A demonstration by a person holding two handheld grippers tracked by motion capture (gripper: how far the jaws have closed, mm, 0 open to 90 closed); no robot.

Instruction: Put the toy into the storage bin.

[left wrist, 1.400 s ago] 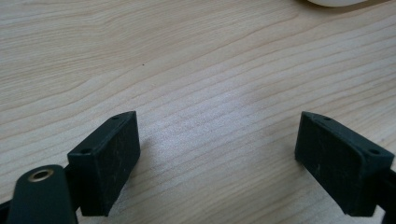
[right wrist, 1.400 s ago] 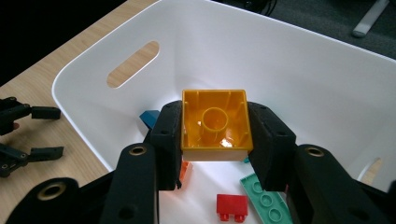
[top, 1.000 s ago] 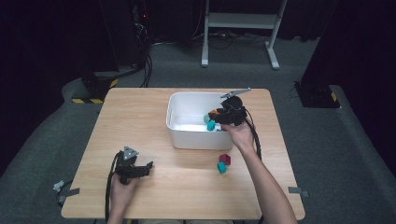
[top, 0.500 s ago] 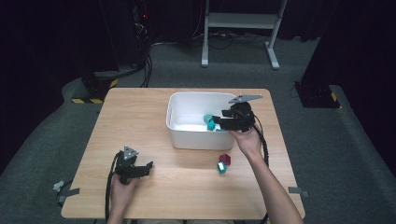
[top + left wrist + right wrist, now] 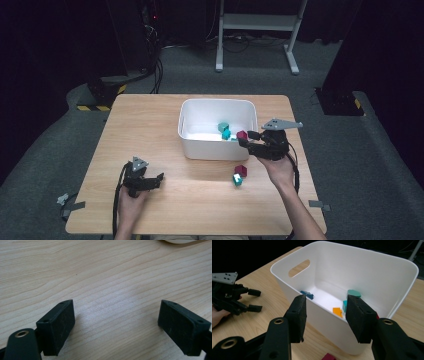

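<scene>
A white bin (image 5: 215, 107) stands mid-table. In the right gripper view it holds a blue block (image 5: 307, 294), an orange block (image 5: 337, 311) and two teal blocks (image 5: 353, 293). My right gripper (image 5: 245, 144) hovers just outside the bin's right wall and points at it. It is open (image 5: 327, 300); its jaws have just been closing a little, with nothing between them. A maroon block (image 5: 242, 135) shows at the bin's edge by the fingertips; I cannot tell whether it lies inside. My left gripper (image 5: 156, 179) rests on the table at the front left, open (image 5: 117, 305) over bare wood.
A maroon block (image 5: 241, 170) and a teal block (image 5: 237, 179) lie on the wooden table (image 5: 150, 130) in front of the bin, just left of my right hand. A dark floor with cables and a white stand lies beyond the table's far edge.
My right gripper has drawn back from above the bin's inside to just outside its right wall. The left gripper has stayed put.
</scene>
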